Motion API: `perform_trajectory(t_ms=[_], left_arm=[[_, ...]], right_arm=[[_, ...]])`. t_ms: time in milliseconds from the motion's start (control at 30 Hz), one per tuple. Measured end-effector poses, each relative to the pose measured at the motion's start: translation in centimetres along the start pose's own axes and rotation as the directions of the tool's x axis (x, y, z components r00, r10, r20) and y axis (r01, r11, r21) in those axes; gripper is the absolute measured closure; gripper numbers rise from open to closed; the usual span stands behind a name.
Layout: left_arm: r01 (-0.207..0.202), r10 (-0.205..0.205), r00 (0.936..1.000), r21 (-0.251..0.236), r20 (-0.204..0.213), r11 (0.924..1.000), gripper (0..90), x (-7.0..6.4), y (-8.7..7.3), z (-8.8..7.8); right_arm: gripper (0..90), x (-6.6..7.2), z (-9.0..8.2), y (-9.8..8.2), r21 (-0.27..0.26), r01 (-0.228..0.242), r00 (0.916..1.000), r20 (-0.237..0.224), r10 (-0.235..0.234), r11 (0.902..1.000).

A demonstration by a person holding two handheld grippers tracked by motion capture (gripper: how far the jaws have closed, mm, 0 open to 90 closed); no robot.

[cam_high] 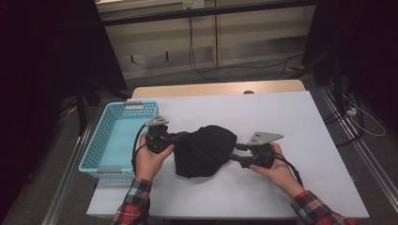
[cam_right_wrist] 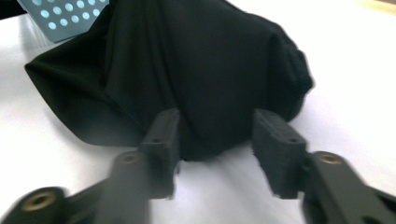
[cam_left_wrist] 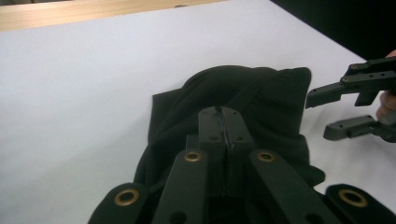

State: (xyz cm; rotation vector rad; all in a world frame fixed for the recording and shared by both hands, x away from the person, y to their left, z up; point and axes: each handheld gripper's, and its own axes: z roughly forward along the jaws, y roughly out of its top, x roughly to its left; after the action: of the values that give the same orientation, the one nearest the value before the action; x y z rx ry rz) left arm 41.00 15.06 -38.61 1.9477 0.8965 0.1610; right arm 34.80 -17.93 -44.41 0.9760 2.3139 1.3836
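Black cloth (cam_high: pixel 204 150) lay bunched in a soft heap on the white table (cam_high: pixel 281 117), roughly midway between the person's two hands and just to the right of the light-blue perforated basket (cam_high: pixel 117 136), which stood at the table's left edge with its open top facing up. The left gripper (cam_high: pixel 180 137) was clenched on the heap's near-left edge; in the left gripper view its jaws stood pressed together with a thin fold of the fabric pinched between the pads (cam_left_wrist: pixel 224 128), and the cloth draped away from that pinch as if lifted a little there. That hold seemed meant to anchor one side so the other hand could take a second edge. The right gripper (cam_high: pixel 233 155) was pointed at the opposite side of the heap, its jaws parted and released, gripping nothing; in the right gripper view the fingers (cam_right_wrist: pixel 161 135) straddled a bulge of the cloth's lower hem without pressing on it, low over the table. With the basket so near, the two-sided hold looked like preparation either to spread the cloth or to carry it across into the basket, though which could not be told.
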Motion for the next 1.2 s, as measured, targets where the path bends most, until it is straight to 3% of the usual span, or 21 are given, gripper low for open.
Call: perform_trajectory(t_ms=[200,400,500,567,600,633,900,1200], left_arm=[[0.011,-0.011,0.9999,0.012,-0.001,0.9999,88.6,0.2,-0.2,0.3],[0.011,-0.011,0.9999,0.011,-0.005,0.9999,88.6,0.2,-0.2,0.3],[0.005,-0.005,1.0000,0.021,0.002,0.9998,88.6,0.0,-0.2,0.4],[-0.010,0.010,0.9999,0.027,0.003,0.9996,88.6,-0.1,-0.2,0.4],[-0.010,0.010,0.9999,0.027,-0.001,0.9996,88.6,-0.2,-0.2,0.4],[-0.019,0.019,0.9998,0.029,0.001,0.9994,88.6,-0.3,-0.2,0.4],[-0.028,0.028,0.9994,0.026,0.021,0.9993,88.6,-1.0,-0.1,0.9],[-0.053,0.050,0.9952,0.038,0.084,0.9978,88.6,-2.6,0.3,2.3]], right_arm=[[37.0,0.0,1.2,0.2,0.012,0.015,0.9998,0.011,-0.015,0.9998],[31.3,-0.1,2.5,0.3,0.074,0.024,0.9997,0.005,-0.024,0.9970],[41.4,0.1,3.2,0.2,0.131,0.048,0.9978,0.039,-0.053,0.9903],[59.9,0.0,3.3,0.1,0.139,0.045,0.9965,0.063,-0.054,0.9892],[73.4,-0.1,3.2,0.1,0.129,0.034,0.9971,0.063,-0.042,0.9911],[80.7,-0.2,3.0,0.2,0.115,0.033,0.9978,0.053,-0.039,0.9928],[83.2,-1.4,0.1,0.9,0.025,-0.031,0.9977,0.060,0.030,0.9992],[87.4,-2.2,-4.5,1.4,-0.082,-0.067,0.9963,0.048,0.071,0.9944]])
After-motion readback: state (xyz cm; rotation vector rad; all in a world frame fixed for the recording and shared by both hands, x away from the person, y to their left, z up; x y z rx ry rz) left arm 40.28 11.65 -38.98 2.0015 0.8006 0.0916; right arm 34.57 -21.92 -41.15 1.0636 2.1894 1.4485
